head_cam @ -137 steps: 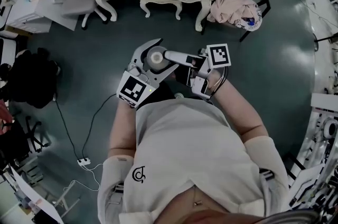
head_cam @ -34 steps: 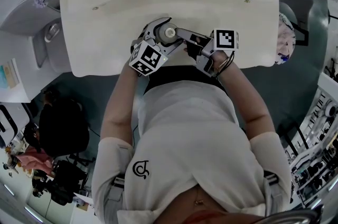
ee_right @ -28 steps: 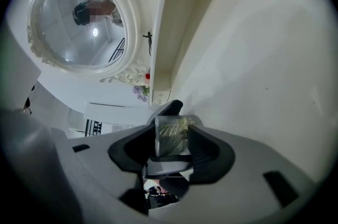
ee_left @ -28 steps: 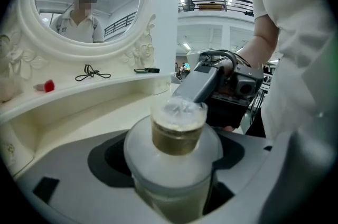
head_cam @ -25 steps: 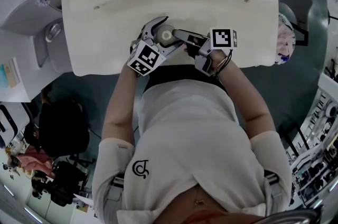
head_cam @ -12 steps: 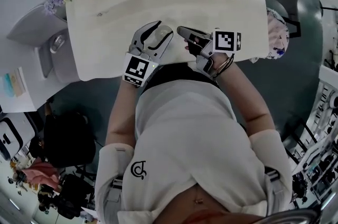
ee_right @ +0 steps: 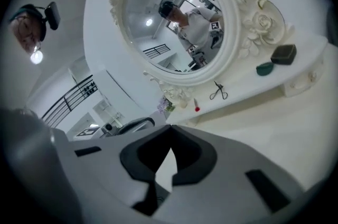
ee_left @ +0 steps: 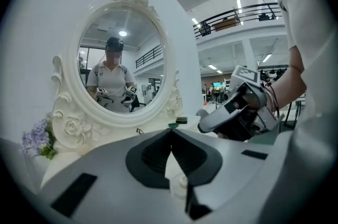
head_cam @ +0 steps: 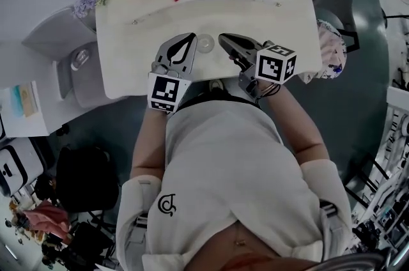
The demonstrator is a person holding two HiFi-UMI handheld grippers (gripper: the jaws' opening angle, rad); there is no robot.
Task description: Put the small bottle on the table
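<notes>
I see the small bottle (head_cam: 205, 43) standing upright on the white table (head_cam: 287, 20), not far from its front edge. It is between my two tools and touches neither of them. From above it looks like a small round thing of clear material with a pale cap in the middle. In the left gripper view it shows low under the jaws, transparent, with a little white top. The left tool (head_cam: 191, 37) has its jaws together; they have just been closing, and nothing is between them. The right tool (head_cam: 223, 38) is also closed and empty. Both tools hang over the table, one on each side of the bottle.
</notes>
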